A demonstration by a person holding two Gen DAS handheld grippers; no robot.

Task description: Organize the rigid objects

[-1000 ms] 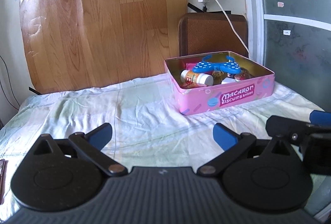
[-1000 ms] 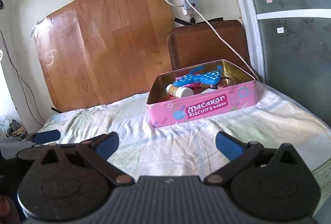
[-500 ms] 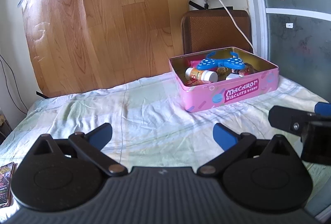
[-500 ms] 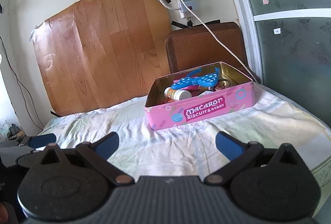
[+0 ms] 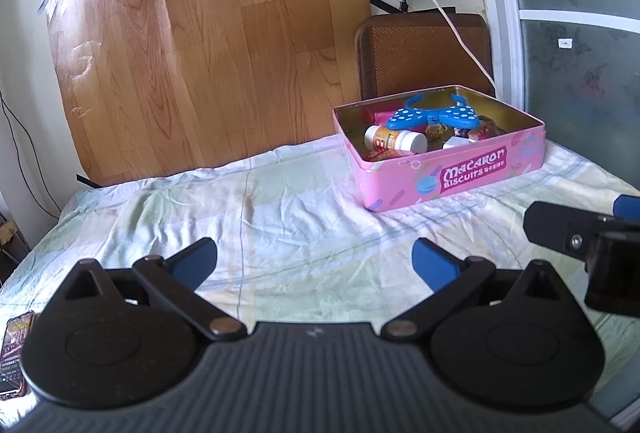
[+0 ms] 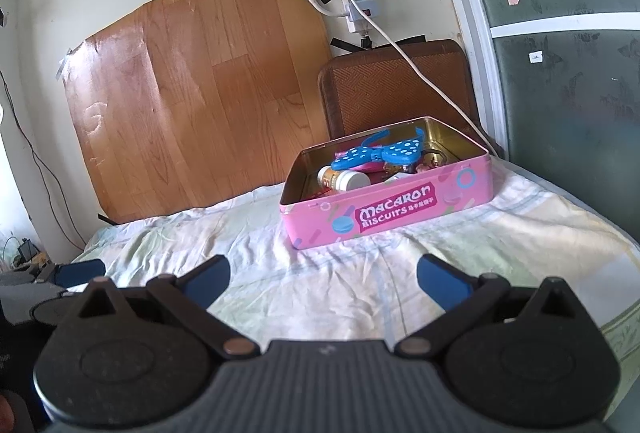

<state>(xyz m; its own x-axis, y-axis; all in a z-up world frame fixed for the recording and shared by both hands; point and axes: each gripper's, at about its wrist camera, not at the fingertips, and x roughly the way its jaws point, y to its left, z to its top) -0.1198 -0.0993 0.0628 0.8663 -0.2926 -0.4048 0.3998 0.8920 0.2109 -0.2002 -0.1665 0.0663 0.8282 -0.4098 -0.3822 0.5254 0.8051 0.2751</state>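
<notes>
While both tools hang low over the bed's pale, wrinkled sheet, the left gripper holds its blue-tipped jaws wide apart with nothing between them, and the right gripper is spread just the same, also holding nothing. Well ahead of both sits the pink rectangular biscuit tin (lettered "Macaron Biscuits" on its front wall), lidless, resting on the sheet toward the far right of the bed, just before a brown woven chair back. Inside it lie a white-capped small bottle on its side and a blue polka-dotted plastic piece on top of other small items too jumbled to tell apart. A smartphone lies at the left view's lower left edge.
</notes>
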